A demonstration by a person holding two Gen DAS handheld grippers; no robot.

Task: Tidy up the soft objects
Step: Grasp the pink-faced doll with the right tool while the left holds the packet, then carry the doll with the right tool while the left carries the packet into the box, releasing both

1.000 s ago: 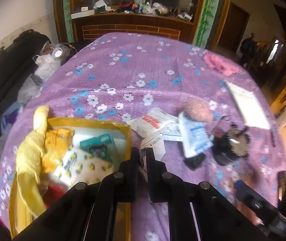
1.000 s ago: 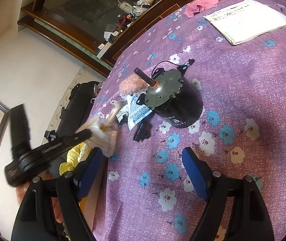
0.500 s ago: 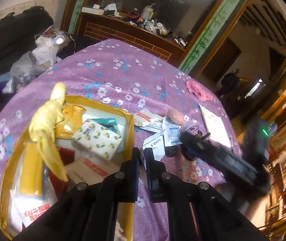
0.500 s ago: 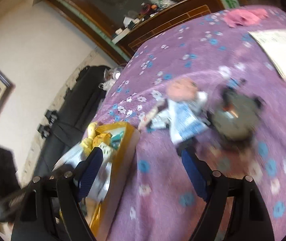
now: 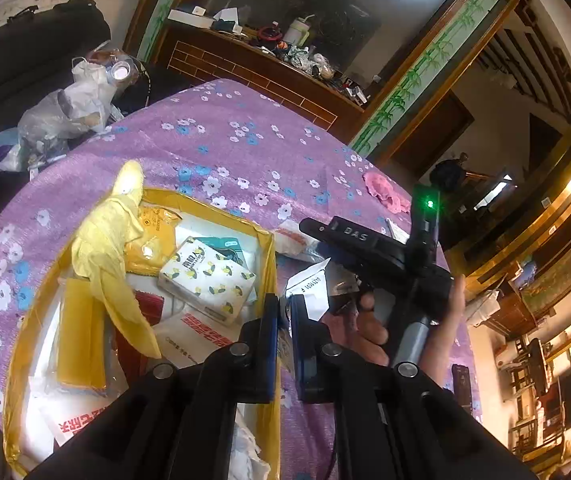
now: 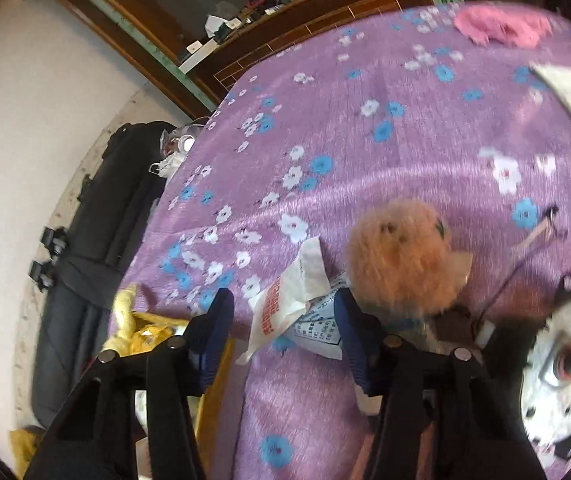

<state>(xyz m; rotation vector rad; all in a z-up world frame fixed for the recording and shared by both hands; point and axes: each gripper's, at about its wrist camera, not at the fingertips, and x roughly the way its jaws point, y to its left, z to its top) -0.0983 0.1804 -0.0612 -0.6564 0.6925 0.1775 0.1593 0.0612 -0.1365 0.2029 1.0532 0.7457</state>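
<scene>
Left gripper [image 5: 284, 320]: jaws shut on white label-printed packet [image 5: 309, 286]; packet sticks up above the pads, beside the right wall of yellow box [image 5: 271, 256]. Box on bench [image 5: 225, 140] holds lemon-print tissue pack [image 5: 209, 280] and yellow cloth [image 5: 105, 236].

Right gripper [image 6: 283, 332]: jaws half-wide and closing, pads not yet pressing. White red-printed sachet [image 6: 289, 300] lies on bench between jaws. Peach plush toy [image 6: 401, 260] sits just beyond right jaw, outside gap.
</scene>
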